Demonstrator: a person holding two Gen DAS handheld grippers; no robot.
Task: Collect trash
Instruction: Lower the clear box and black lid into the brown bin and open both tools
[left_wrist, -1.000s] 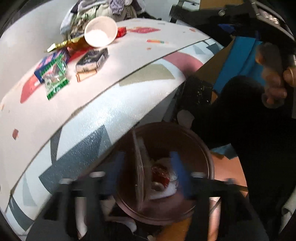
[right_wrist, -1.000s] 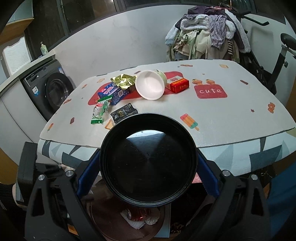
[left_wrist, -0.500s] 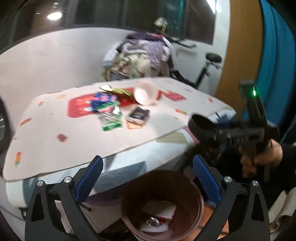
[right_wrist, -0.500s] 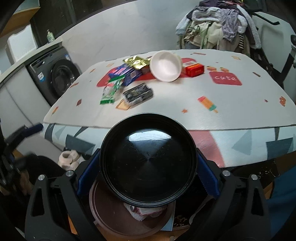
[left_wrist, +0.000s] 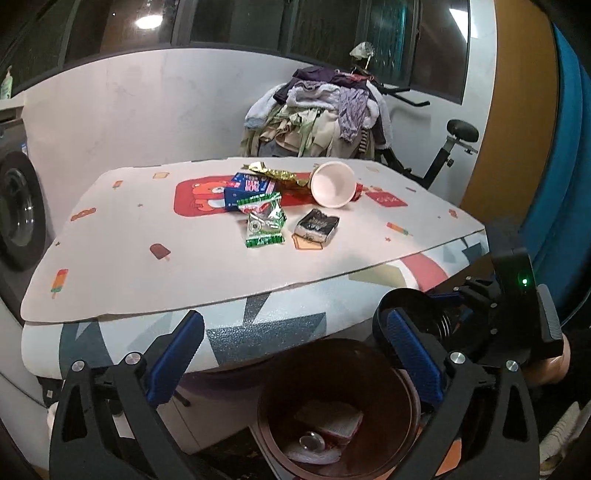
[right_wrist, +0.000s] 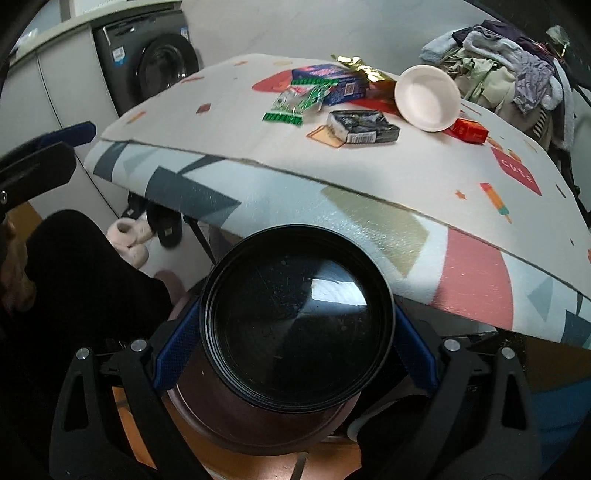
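1. The left gripper (left_wrist: 295, 360) is wide open and holds nothing. It hangs over the brown trash bin (left_wrist: 273, 413) on the floor, in front of the table (left_wrist: 147, 258).
2. The right gripper (right_wrist: 295, 345) squeezes a round black bowl (right_wrist: 295, 317) between its blue pads, above the same bin (right_wrist: 229, 432).
3. Trash lies on the table: a green wrapper (left_wrist: 264, 221), a blue box (left_wrist: 249, 192), a dark pack (left_wrist: 317, 225), a gold wrapper (left_wrist: 273, 171), a tipped white cup (left_wrist: 332, 184) and a small red box (right_wrist: 469, 131).
4. A red patch on the cloth says "cute" (right_wrist: 515, 173).
5. The writing on the packs is too small to read.
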